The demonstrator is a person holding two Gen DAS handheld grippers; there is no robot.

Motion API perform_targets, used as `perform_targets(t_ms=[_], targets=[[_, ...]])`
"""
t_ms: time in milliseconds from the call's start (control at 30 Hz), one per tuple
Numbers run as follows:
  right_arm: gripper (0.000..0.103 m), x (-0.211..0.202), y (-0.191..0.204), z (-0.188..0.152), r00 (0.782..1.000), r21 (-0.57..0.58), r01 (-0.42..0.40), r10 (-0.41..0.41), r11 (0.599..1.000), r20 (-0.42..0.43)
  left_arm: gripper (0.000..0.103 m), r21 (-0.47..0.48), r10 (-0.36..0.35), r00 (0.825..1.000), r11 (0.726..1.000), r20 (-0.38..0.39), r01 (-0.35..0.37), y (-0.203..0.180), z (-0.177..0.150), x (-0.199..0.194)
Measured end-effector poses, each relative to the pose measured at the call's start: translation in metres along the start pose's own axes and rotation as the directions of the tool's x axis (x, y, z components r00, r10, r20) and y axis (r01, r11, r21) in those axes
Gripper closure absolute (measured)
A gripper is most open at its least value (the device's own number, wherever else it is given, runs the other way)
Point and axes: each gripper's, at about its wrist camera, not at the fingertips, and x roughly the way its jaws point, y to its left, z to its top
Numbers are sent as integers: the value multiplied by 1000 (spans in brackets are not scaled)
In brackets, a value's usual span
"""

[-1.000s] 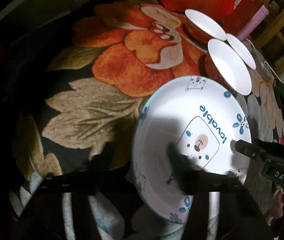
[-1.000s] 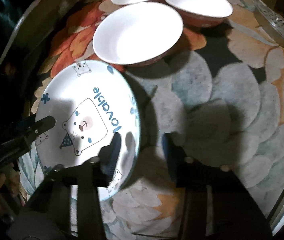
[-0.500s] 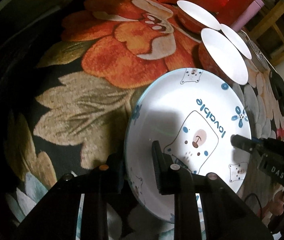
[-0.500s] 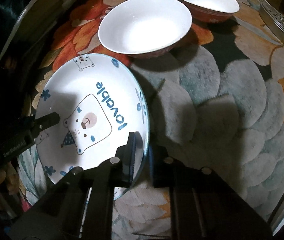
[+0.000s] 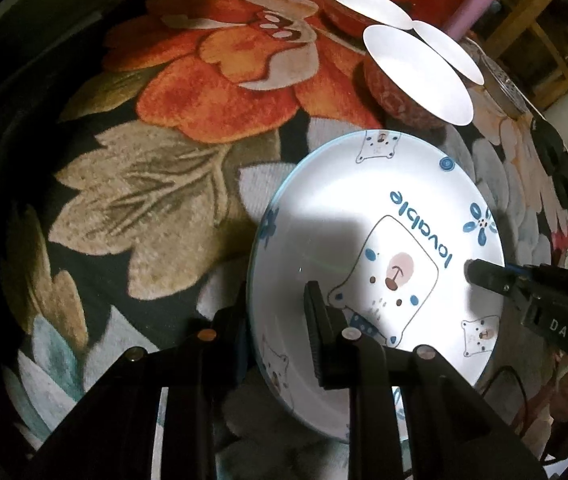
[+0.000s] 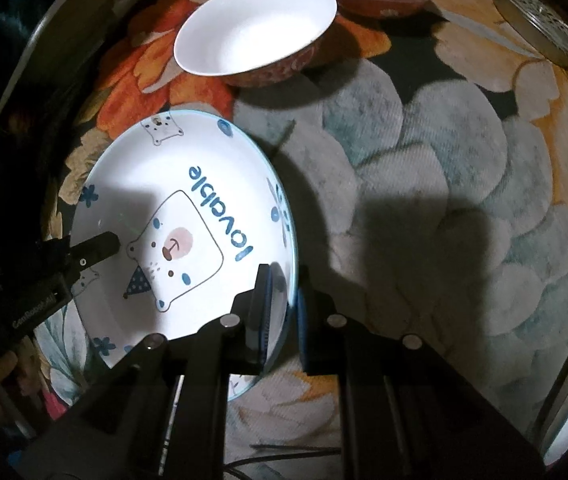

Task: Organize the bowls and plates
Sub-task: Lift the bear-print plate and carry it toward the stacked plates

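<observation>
Now both tongs, left (image 5: pixel 280 320) and right (image 6: pixel 282 304), pinch opposite rims of the bear plate (image 5: pixel 376 240).

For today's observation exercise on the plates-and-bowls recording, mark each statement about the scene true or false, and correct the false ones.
1. Both grippers grip the round white bear-print plate at opposite rims. True: left gripper, right gripper.
2. The plate reads "lovable". True.
3. Five bowls stand behind the plate. False: three red-brown bowls with white insides show.
4. The plate rests on bare wood. False: a flower-patterned cloth lies under it.
5. The bowls are stacked. False: they stand side by side.
</observation>
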Motion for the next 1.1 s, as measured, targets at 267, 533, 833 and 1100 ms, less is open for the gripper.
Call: perform_targets(t_ms=[267,533,833,1100], targets=[[89,2,6,-1,1000,-20,30,-30,999,8,75,17,-13,1000,1000,8,13,-1,0,2],[85,11,14,4,1000,-33,27,-27,999,7,56,12,-30,999,999,-12,30,-9,0,7],[83,11,13,2,1000,-29,26,-25,999,8,55,-12,-73,997,997,-35,72,-6,5,10],[80,14,12,4,1000,-26,4,-4,1000,-2,68,-8,-55,998,998,-18,55,-2,3,7]])
